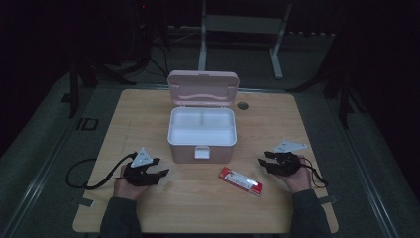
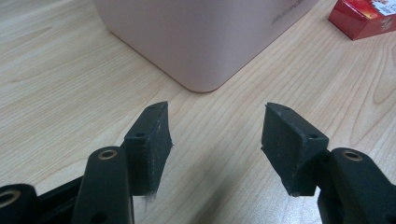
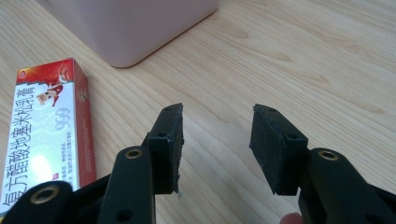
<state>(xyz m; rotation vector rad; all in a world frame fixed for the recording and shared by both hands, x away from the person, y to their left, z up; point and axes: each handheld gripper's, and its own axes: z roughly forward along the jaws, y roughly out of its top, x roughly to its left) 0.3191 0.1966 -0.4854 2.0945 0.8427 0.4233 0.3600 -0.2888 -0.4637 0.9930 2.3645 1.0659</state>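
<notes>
Clearly "999" printed on red-white carton.

The red and white carton on the table carries "999" in pale figures; along its edge runs Chinese print, "复方醋酸地塞米松乳膏".

The wooden table bears an open pink box and a red carton.

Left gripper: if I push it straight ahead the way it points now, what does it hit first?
Most likely the pink box: its rounded corner sits ahead of the open left gripper, with bare table between. The red carton lies off to the side.
</notes>
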